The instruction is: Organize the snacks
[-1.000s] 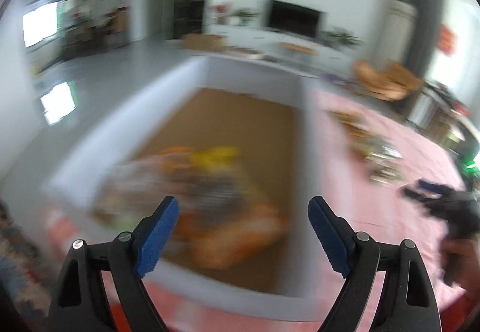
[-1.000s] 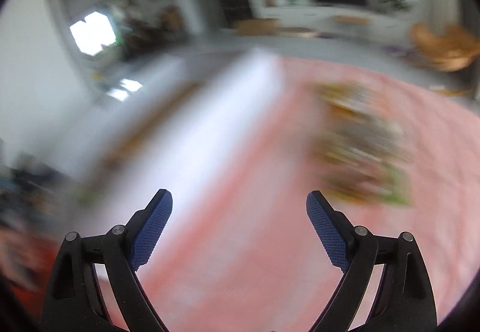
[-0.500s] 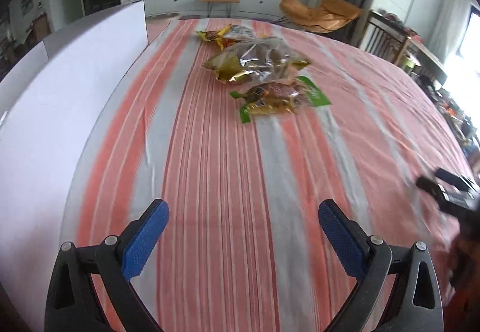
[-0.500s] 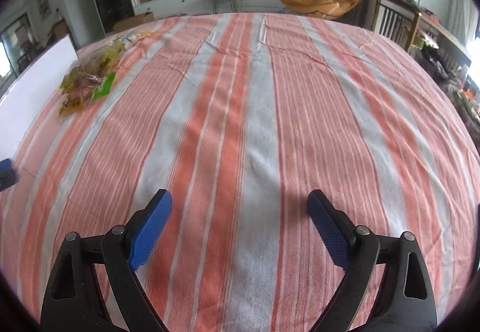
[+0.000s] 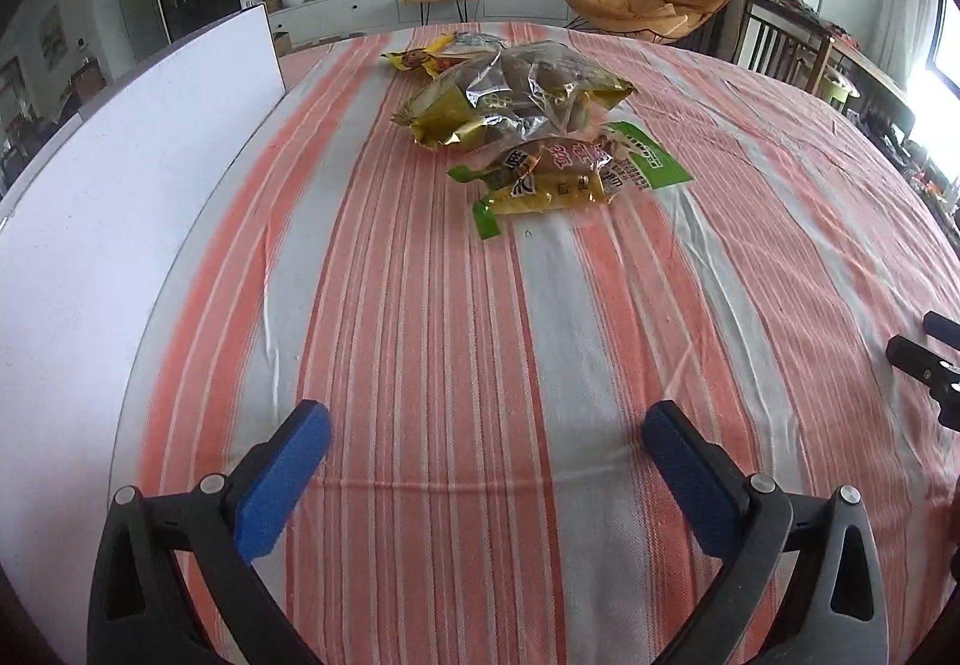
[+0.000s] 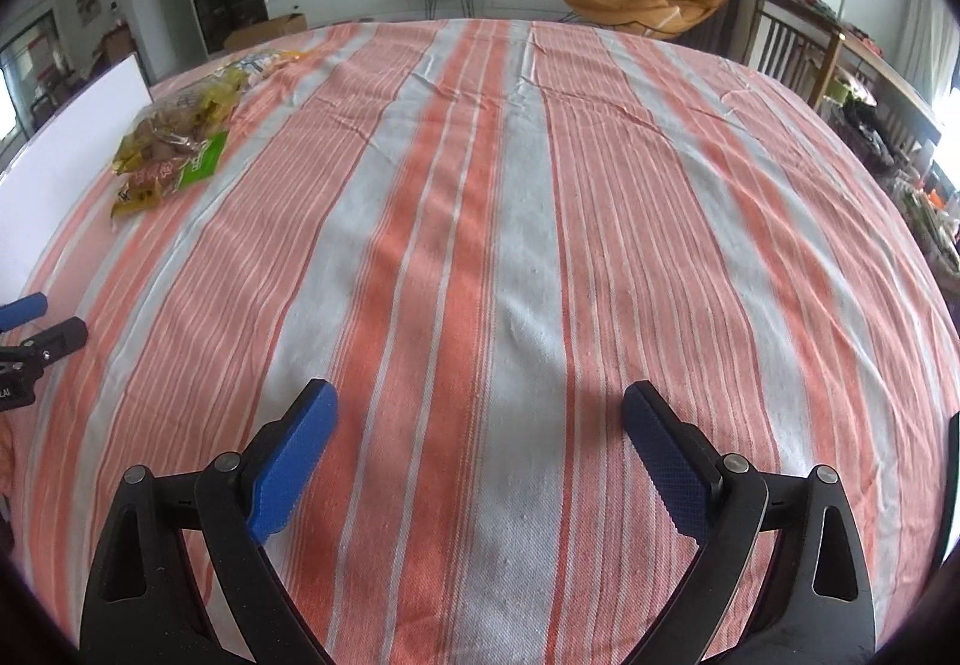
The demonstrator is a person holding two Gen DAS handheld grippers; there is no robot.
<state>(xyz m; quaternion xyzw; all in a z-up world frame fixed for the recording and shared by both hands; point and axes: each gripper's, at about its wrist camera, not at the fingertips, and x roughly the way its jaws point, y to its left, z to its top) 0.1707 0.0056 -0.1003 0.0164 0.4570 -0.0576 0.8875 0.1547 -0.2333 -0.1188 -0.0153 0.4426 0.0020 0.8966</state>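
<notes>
Three snack packs lie in a row on the striped tablecloth (image 5: 420, 335). Nearest is a green and gold packet (image 5: 558, 176), behind it a big clear and gold bag (image 5: 516, 101), and a yellow packet (image 5: 429, 59) at the back. My left gripper (image 5: 486, 425) hovers well short of them, its jaws opening with only cloth between the blue pads. My right gripper (image 6: 480, 407) hangs over bare cloth further right, its jaws also opening on nothing. In the right wrist view the snack packs (image 6: 171, 149) sit far to the left.
A white box wall (image 5: 150, 173) runs along the table's left side, close to the snacks. Each gripper shows at the edge of the other's view. Chairs (image 6: 792, 47) stand beyond the table's right edge, a TV cabinet at the back.
Both grippers swung right, away from the white box with snacks inside, and came down over the striped cloth. Both pairs of jaws stand a little wider, and the views are now steady.
</notes>
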